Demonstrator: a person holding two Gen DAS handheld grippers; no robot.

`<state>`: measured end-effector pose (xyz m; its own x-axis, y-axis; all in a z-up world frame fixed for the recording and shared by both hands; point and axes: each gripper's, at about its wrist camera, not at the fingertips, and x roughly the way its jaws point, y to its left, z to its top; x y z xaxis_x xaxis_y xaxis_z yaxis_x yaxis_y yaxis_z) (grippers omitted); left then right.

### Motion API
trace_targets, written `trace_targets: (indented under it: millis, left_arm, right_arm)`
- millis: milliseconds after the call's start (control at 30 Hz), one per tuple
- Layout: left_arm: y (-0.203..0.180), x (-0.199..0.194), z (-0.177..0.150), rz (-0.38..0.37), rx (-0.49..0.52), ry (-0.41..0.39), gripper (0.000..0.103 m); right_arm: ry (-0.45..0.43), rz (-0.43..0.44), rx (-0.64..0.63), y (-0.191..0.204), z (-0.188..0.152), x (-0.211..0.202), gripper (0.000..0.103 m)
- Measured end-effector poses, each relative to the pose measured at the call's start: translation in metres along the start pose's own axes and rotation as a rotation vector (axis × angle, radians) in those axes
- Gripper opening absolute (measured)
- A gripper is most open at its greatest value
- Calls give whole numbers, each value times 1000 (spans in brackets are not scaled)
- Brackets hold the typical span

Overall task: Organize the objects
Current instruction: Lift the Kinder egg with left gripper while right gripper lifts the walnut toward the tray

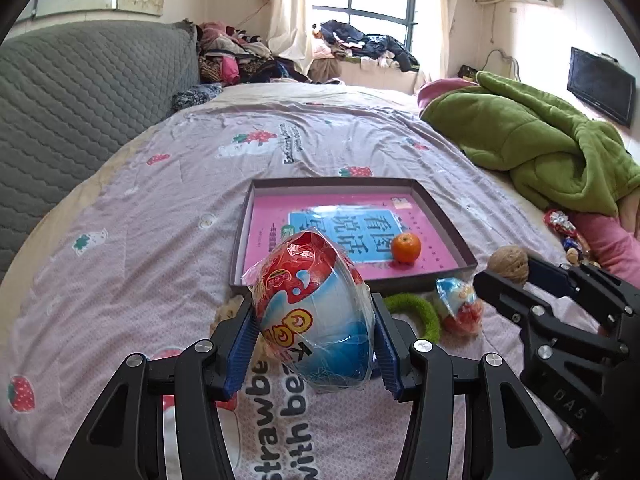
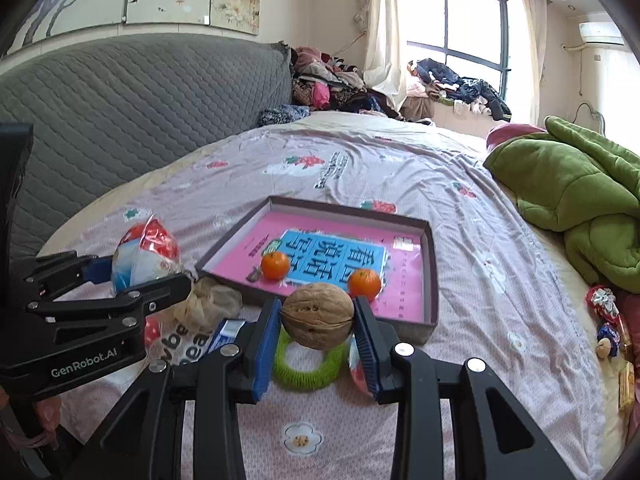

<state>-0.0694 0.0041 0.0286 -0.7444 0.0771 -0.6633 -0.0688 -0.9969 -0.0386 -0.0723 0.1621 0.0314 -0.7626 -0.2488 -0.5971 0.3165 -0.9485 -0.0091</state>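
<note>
In the left wrist view, the left gripper (image 1: 314, 330) fills the lower middle of the frame, its blue pads clamped on a wrapped toy egg (image 1: 316, 312), red on top and blue below, held clear above the bedsheet (image 1: 120, 240). Behind the egg, at centre frame, lies a shallow tray (image 1: 440, 204) with a pink book (image 1: 272, 216) flat inside it and an orange (image 1: 406, 248) on the book's right part. Just below the tray's near rim lies a green ring (image 1: 424, 312), and right of it a smaller wrapped egg (image 1: 460, 304). At the right edge the right gripper (image 1: 504, 276) comes in, gripping a walnut (image 1: 508, 264). A green blanket (image 1: 540, 140) is heaped in the upper right.

In the right wrist view, the left gripper (image 2: 132, 276) enters from the left edge with the toy egg (image 2: 144, 256) between its fingers. At centre, the tray (image 2: 430, 272) holds the book (image 2: 404, 284) and two oranges, one (image 2: 275, 265) at the left, the other (image 2: 364, 283) at the right. Lower centre, the right gripper (image 2: 317, 324) has its pads pressed on both sides of the walnut (image 2: 317, 316), above the ring (image 2: 310, 372). The blanket (image 2: 568, 184) lies at the right.
</note>
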Motion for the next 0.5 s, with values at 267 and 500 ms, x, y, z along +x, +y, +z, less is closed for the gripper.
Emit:
trace_targets:
  millis: [267,500]
  left_arm:
    - [1,2,11,18,6,-5,54]
    - [0,0,20,16,12,-17,54]
  right_arm:
    - [-22,8,-23,2,15,-2,37]
    - [-45,8,-25,0,28,-4,37]
